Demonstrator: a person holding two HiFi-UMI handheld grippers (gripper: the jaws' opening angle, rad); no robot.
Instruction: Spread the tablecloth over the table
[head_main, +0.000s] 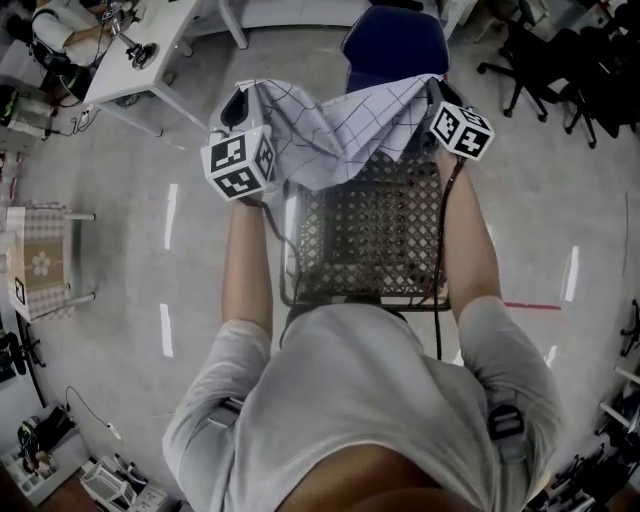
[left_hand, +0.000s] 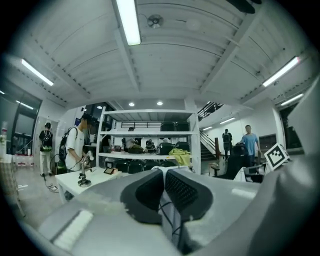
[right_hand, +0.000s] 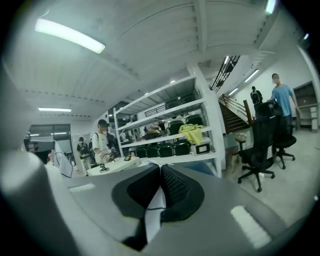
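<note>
A white tablecloth (head_main: 335, 135) with thin dark grid lines hangs bunched between my two grippers, drooping over the far edge of a small metal mesh table (head_main: 370, 250). My left gripper (head_main: 233, 108) holds the cloth's left corner. Its dark pads (left_hand: 147, 192) are shut on a strip of the checked tablecloth (left_hand: 171, 220). My right gripper (head_main: 433, 95) holds the right corner; in the right gripper view its jaws (right_hand: 160, 190) pinch a white fold of the tablecloth (right_hand: 152, 215). Both grippers point roughly level, away from me. Most of the mesh top shows bare below the cloth.
A blue chair (head_main: 395, 40) stands just beyond the table. A white desk (head_main: 140, 50) with a person sits at the far left, black office chairs (head_main: 530, 60) at the far right. A small cloth-covered table (head_main: 40, 260) is at my left. Shelving (left_hand: 145, 145) and people stand ahead.
</note>
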